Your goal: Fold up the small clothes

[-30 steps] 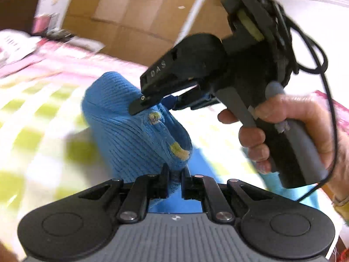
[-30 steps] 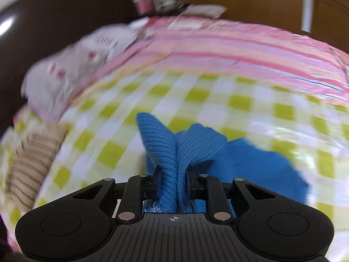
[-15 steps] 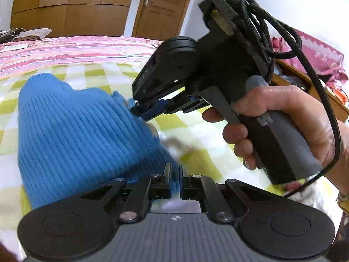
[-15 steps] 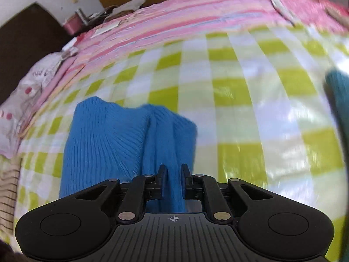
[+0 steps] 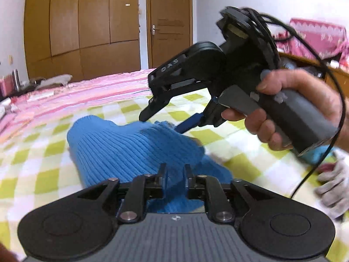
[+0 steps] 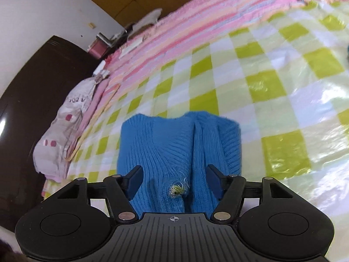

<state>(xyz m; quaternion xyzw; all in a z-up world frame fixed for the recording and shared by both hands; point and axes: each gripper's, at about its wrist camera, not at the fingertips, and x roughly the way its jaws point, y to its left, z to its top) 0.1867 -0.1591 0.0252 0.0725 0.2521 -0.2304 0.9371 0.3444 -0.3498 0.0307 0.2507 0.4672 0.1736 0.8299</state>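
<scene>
A blue ribbed knit garment (image 6: 165, 144) lies folded on the green-and-white checked sheet (image 6: 272, 83), with a small yellow-green button (image 6: 175, 189) near its close edge. My right gripper (image 6: 174, 181) hovers over that edge. Its jaws are opening wide and its pads stand clear of the knit on both sides. In the left wrist view a hand holds the right gripper (image 5: 162, 123) over the far edge of the garment (image 5: 130, 144). My left gripper (image 5: 175, 171) is at the near edge. Its jaws are opening, a narrow gap shows, and blue cloth lies under them.
A pink striped blanket (image 6: 196, 28) covers the far part of the bed. A printed pillow (image 6: 61, 135) lies by the dark headboard (image 6: 28, 100). A grey-white cloth (image 5: 333, 187) and a teal one (image 5: 320, 152) lie at the right. Wooden wardrobe doors (image 5: 87, 21) stand behind.
The garment has come down from hanging in both grips to lying flat on the sheet. The right jaws have spread wide and let go of the fold. The left jaws have parted slightly.
</scene>
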